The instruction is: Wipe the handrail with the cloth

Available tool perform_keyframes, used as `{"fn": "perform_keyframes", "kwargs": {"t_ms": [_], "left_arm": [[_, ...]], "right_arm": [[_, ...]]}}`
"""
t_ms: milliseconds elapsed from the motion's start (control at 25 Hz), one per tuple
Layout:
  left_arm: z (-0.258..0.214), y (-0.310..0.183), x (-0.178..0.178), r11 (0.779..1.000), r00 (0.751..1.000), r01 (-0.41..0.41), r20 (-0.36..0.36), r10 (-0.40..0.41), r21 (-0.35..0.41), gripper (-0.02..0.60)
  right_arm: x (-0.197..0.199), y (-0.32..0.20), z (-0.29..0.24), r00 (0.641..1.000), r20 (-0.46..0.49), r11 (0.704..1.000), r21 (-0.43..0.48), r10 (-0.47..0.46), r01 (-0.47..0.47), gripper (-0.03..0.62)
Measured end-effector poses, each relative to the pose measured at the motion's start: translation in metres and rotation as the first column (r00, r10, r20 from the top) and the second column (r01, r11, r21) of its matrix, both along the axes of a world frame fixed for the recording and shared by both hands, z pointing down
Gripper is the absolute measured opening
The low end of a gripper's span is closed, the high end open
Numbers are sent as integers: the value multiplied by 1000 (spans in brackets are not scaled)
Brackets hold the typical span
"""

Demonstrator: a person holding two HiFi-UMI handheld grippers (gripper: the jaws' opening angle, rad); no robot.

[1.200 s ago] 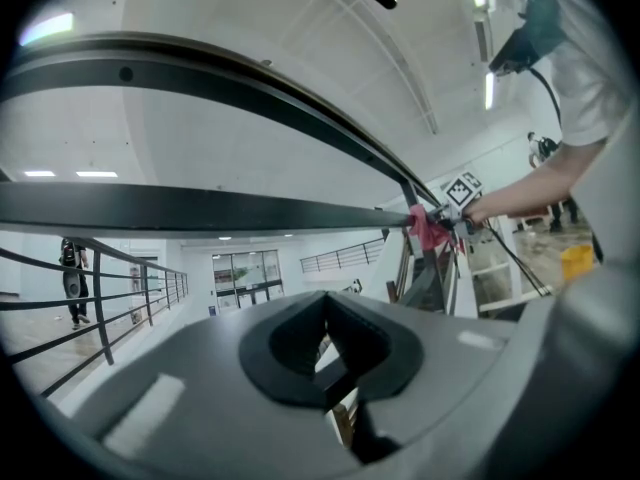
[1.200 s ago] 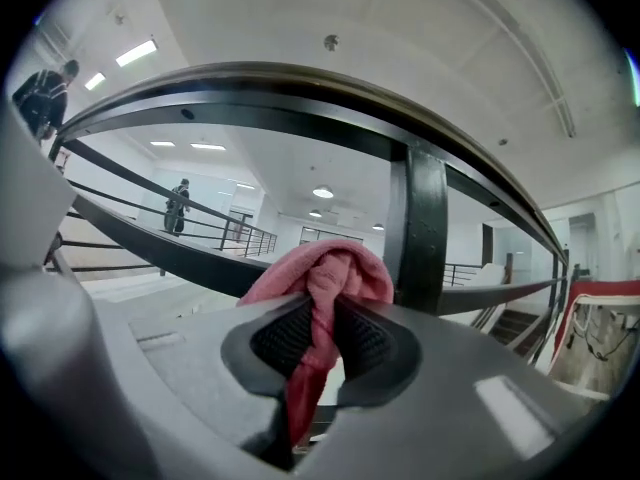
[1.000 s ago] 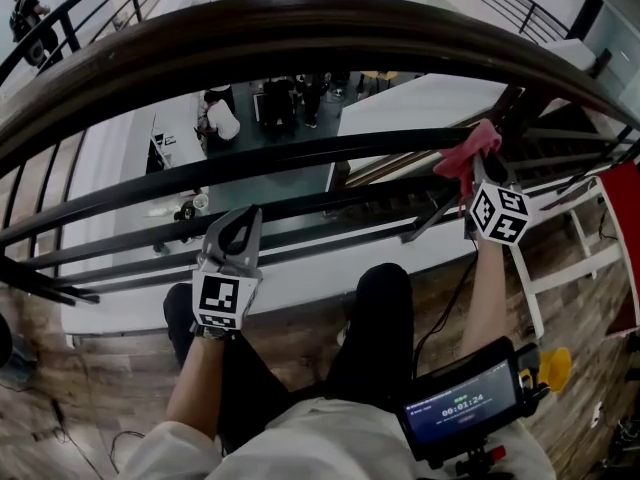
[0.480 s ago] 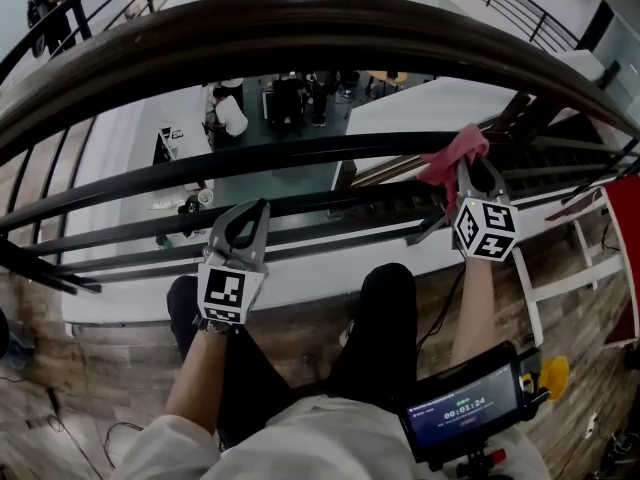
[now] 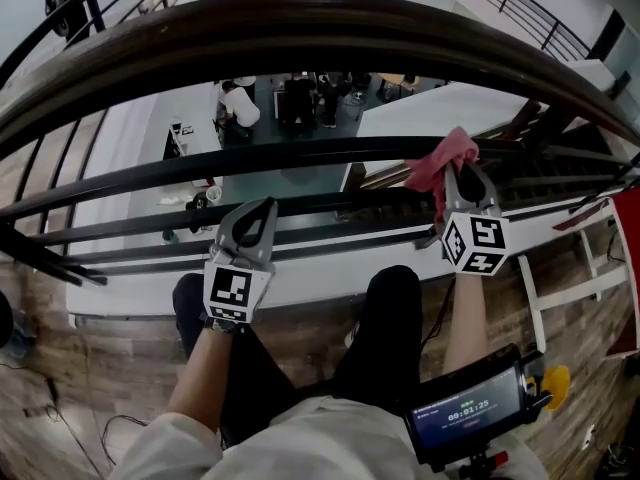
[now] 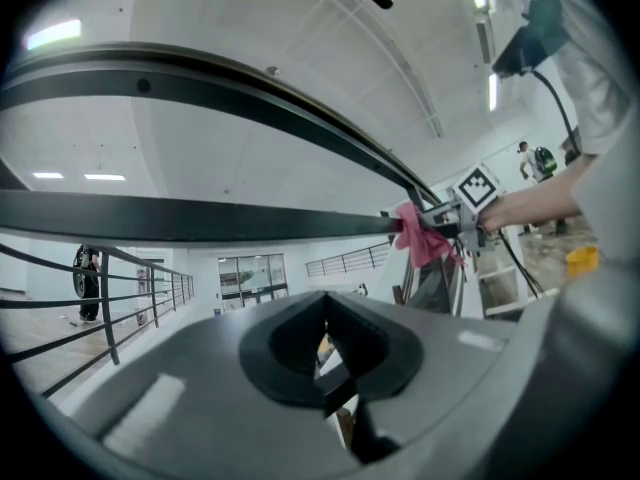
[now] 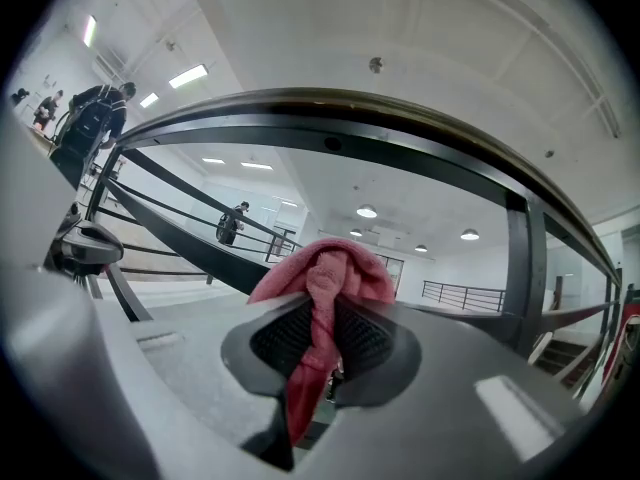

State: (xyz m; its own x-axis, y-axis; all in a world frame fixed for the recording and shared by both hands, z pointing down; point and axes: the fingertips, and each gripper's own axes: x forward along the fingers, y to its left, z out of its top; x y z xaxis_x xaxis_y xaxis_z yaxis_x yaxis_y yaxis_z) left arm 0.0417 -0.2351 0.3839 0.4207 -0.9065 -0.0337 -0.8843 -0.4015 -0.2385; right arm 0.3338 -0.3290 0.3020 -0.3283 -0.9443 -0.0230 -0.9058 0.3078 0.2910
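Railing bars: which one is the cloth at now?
The topmost thin black bar, directly under the broad wooden handrail. The cloth, clamped in the right gripper, meets it, above the lower bars.

Left hand-held gripper closed, empty; right hand-held gripper clamping cloth

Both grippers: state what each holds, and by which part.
Right gripper pinches the pink cloth by a bunched middle fold, ends spilling either side. Left gripper is shut on nothing.
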Motion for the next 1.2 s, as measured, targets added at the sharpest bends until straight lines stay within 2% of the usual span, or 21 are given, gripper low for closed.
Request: {"fn": "perform_keyframes", "kwargs": {"t_ms": [760, 1200], "left_arm": [[-10, 14, -25, 999, 999, 47, -24, -47, 19, 6], [-10, 26, -49, 995, 995, 95, -31, -94, 25, 8]], "right_arm": [[-87, 27, -5, 990, -62, 990, 55, -127, 130, 58], [-147, 45, -6, 968, -89, 967, 80, -235, 243, 58]]}}
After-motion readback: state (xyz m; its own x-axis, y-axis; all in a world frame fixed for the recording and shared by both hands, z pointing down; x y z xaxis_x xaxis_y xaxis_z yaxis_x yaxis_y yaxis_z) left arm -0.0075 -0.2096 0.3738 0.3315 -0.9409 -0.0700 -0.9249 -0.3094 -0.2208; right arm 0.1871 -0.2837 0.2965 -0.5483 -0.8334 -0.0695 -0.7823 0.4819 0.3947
